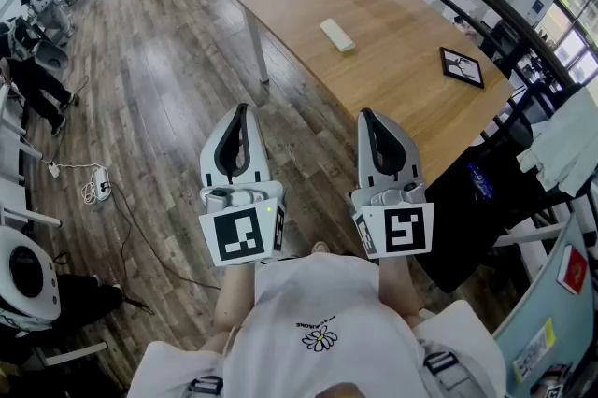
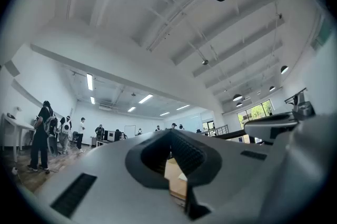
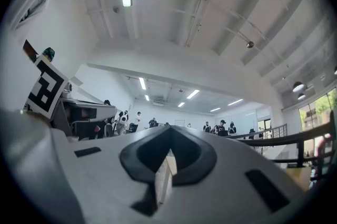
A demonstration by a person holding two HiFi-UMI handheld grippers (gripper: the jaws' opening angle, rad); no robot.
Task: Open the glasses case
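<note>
Head view: we count two, the left hand-held gripper [image 1: 243, 109] and the right hand-held gripper [image 1: 365, 114], side by side over the floor, just short of the one bench [image 1: 392, 97]. One case [image 1: 337, 35] lies on the bench, closed, well apart from both. One marker card [image 1: 462, 66] lies near the bench's right edge.
Left gripper view: jaws pressed together, nothing between.
Right gripper view: jaws pressed together, nothing between.

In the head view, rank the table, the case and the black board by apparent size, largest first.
1. table
2. black board
3. case, looks slightly smaller than the board, but it lies farther off, so unsure.
</note>
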